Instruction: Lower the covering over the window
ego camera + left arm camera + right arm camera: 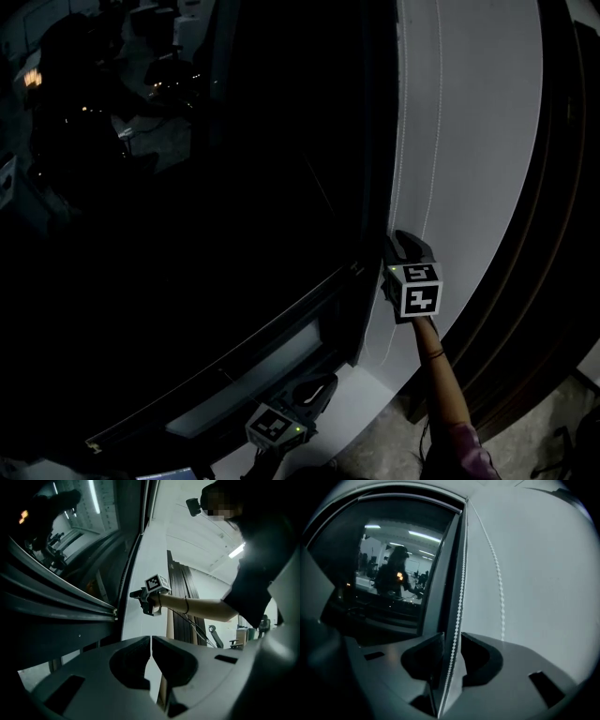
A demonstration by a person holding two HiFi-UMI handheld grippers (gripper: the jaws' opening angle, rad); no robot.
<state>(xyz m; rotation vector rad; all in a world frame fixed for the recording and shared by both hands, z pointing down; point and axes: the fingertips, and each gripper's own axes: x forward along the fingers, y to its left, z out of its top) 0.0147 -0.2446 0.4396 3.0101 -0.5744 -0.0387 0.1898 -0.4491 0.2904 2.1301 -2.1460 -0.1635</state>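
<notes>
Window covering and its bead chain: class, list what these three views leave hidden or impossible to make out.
- Covering's height: the head view's top edge cuts off the dark glass window; no view clearly shows a covering.
- Lower end of the white bead chain: hidden behind the right gripper in its own view.
- Beyond the glass: darkness and reflections mask it.

The dark window pane in front of me is glass, glossy enough to mirror the room lights. Its dark frame looks like smooth metal with a dull sheen. The white wall is matt and even. The white bead chain appears to be small, smooth plastic beads. My right gripper and left gripper have grey, matt, moulded plastic jaws.
</notes>
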